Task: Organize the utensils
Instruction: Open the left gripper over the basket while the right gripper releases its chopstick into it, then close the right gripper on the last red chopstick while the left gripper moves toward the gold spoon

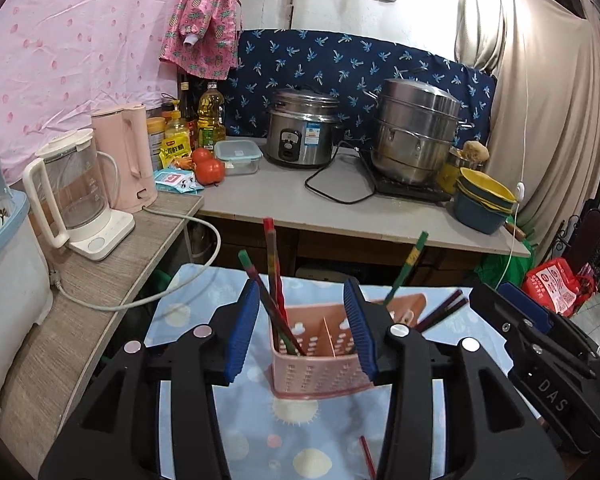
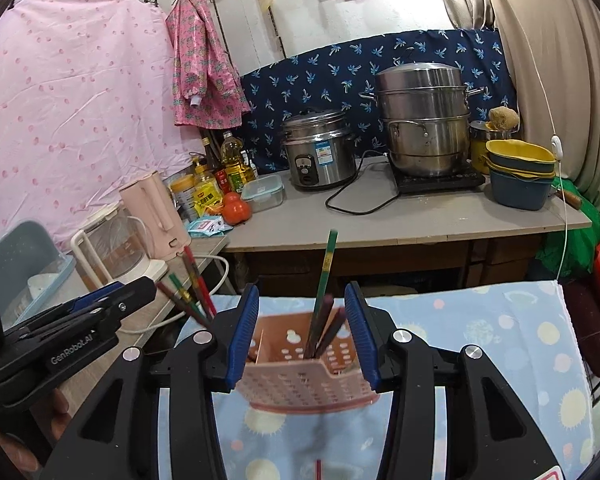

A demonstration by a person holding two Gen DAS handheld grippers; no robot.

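Your left gripper (image 1: 302, 334) has its jaws apart, level, framing the left compartment of the pink utensil holder (image 1: 320, 364), clamped on nothing. Your right gripper (image 2: 302, 334) is likewise apart, facing the right compartment. Chopsticks (image 1: 274, 276) stand tilted in both compartments. The holder sits on the blue patterned cloth (image 1: 296, 432); one red chopstick (image 1: 367, 456) lies on it, nearer you.

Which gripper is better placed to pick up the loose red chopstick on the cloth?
Probably right: the red chopstick lies nearly centred below the right gripper, both grippers open; below the left gripper it sits off-centre.
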